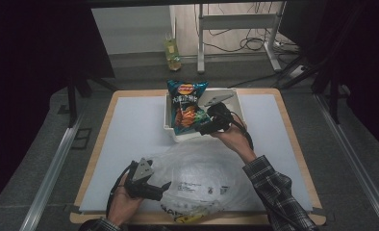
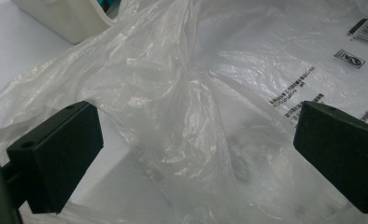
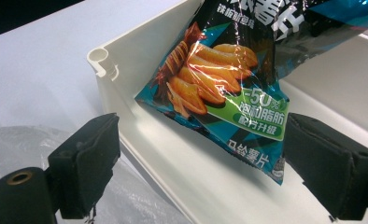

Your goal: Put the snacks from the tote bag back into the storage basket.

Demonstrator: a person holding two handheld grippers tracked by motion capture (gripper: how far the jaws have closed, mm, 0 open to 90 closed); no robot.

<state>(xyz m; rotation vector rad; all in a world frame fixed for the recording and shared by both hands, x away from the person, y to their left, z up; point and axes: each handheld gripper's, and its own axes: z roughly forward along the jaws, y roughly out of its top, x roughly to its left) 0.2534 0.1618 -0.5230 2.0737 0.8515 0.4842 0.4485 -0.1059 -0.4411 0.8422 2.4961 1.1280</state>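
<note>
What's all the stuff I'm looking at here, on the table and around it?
Chip bag: one, teal with orange chips pictured, leaning in the bin.
Bin: one, white, far middle of the table.
Plastic bag: one, clear with black print, crumpled on the near side.
Table: one, white top with wooden edge.
Bottle: one, yellowish, on the floor beyond the table.
Desk frame: one, white legs, far back, cables around it.
Left tool: black, open over the plastic bag.
Right tool: black, open at the bin, beside the chip bag.
Sleeve: plaid, right arm.
</note>
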